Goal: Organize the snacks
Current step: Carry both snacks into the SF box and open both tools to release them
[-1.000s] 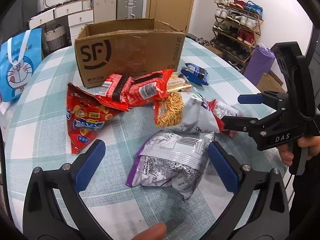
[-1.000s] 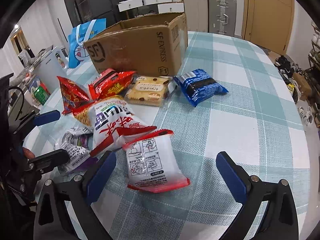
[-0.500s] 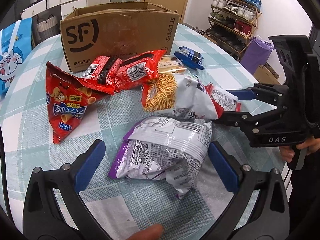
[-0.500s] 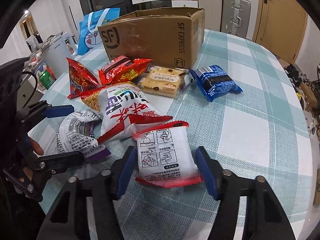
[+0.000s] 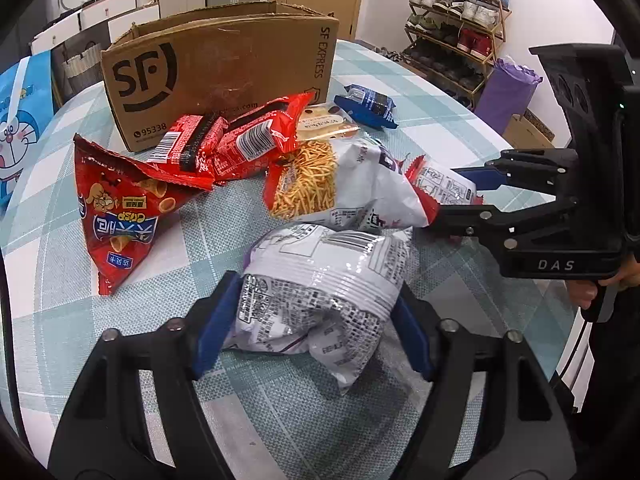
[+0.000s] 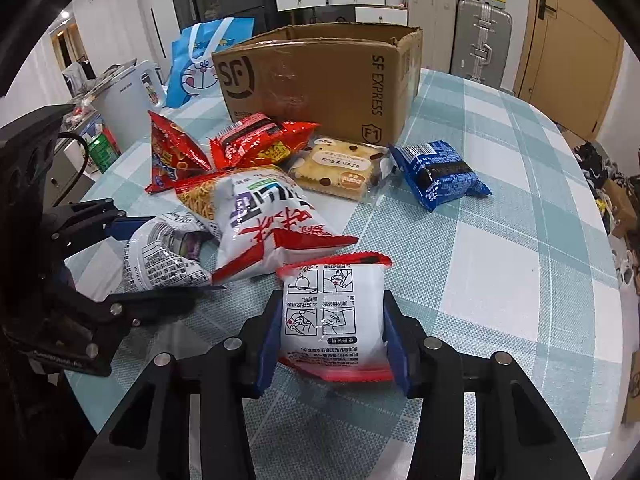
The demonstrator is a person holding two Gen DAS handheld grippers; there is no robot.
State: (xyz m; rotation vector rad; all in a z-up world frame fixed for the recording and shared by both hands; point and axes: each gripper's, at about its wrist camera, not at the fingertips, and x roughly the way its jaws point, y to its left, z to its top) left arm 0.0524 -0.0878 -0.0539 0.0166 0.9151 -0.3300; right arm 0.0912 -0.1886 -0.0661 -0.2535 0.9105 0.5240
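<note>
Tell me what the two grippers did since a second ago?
Both closed in. The left gripper moved forward and shut on the silver bag; the right gripper shut on the white packet. The cardboard box, the red bags and the blue packet stayed where they were.

Both views are evenly lit by diffuse indoor light from above; exposure is bright and colours are clear. Shadows are soft and short, lying close under the packets and the box (image 5: 224,76). Glare shows as white specular streaks on the silver packet (image 5: 320,280) and on the white packet (image 6: 334,316). Fisheye distortion is strong: the table (image 6: 500,216) edge and the box (image 6: 320,84) walls bow, and a black vignette fills the corners. Focus is sharp at centre; far furniture near the rim is slightly soft.
</note>
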